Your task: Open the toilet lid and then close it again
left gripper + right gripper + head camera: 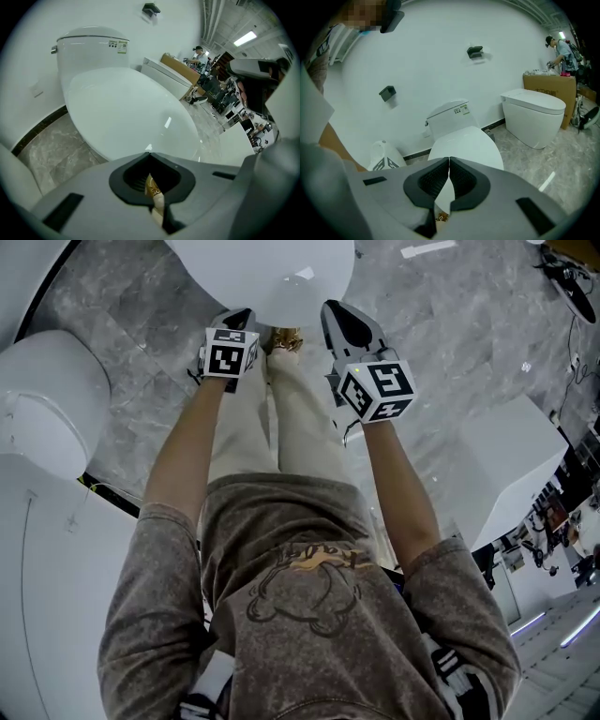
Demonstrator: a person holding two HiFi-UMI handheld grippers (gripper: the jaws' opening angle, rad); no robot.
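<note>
Toilet lid (126, 112): down flat over the bowl, white and glossy, front edge towards the person.
Tank (91, 44): behind the lid, against the white wall where the grey marble floor (450, 324) ends.
Left tongs (149, 153): jaws pressed together on nothing (only the person's shoe (151, 186) shows behind the tips), near the lid's front edge.
Right tongs (449, 159): tips together, empty, beside the left tongs.
Second toilet (534, 117): further right along the wall.

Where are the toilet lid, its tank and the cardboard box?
toilet lid (131, 112): left gripper view, top surface.
tank (89, 54): left gripper view, front face.
cardboard box (548, 84): right gripper view, front side.
</note>
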